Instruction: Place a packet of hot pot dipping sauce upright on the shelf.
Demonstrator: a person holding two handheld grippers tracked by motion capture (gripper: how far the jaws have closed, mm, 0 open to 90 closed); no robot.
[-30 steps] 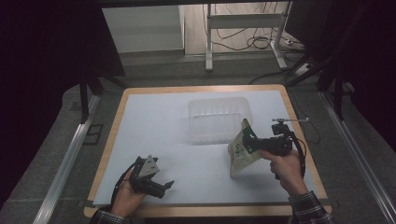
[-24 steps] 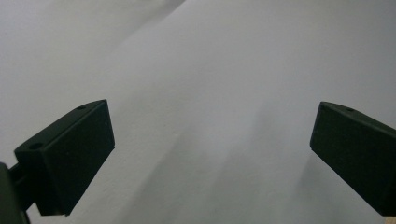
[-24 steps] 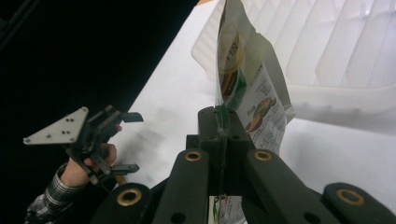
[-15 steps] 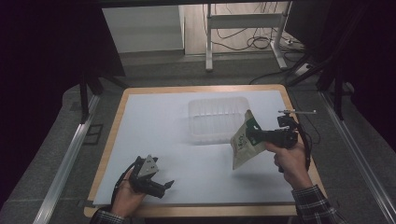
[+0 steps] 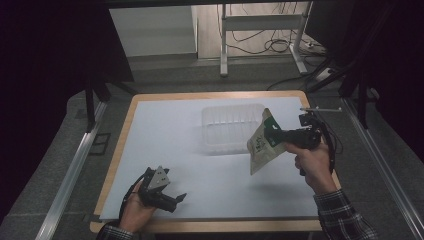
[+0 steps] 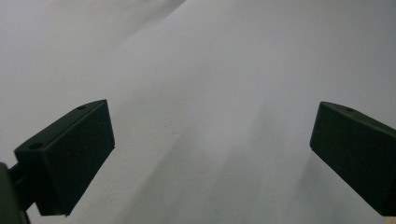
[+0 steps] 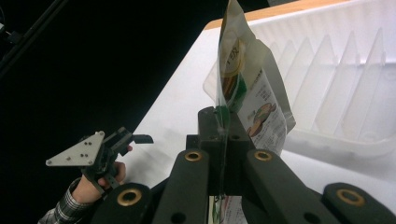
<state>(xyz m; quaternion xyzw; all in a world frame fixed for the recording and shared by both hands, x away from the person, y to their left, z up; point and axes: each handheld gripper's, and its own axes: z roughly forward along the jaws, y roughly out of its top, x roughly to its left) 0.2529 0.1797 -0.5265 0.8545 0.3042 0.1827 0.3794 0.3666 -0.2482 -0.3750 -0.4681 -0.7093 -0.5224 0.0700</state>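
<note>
A beige food pouch [image 5: 261,149] with green print hangs tilted above the white table top, just right of a clear plastic container [image 5: 231,127]. My right gripper [image 5: 273,135] is shut on the pouch's upper edge. In the right gripper view the jaws pinch the thin pouch [image 7: 254,100] edge-on at the right gripper [image 7: 223,125], with the ribbed container [image 7: 341,79] behind it. My left gripper [image 5: 177,201] rests low near the front left edge, open. Its black jaws stand wide apart over bare white surface in the left gripper view, at the left gripper [image 6: 212,154].
A white mat [image 5: 170,130] covers the wooden table [image 5: 210,226]. The left hand and its gripper [image 7: 136,138] appear far off in the right gripper view. Dark floor, metal rails and a desk frame with cables lie beyond the table.
My right gripper has risen with the pouch, lifting its lower corner clear of the table and nearer the container. The left gripper has stayed put.
</note>
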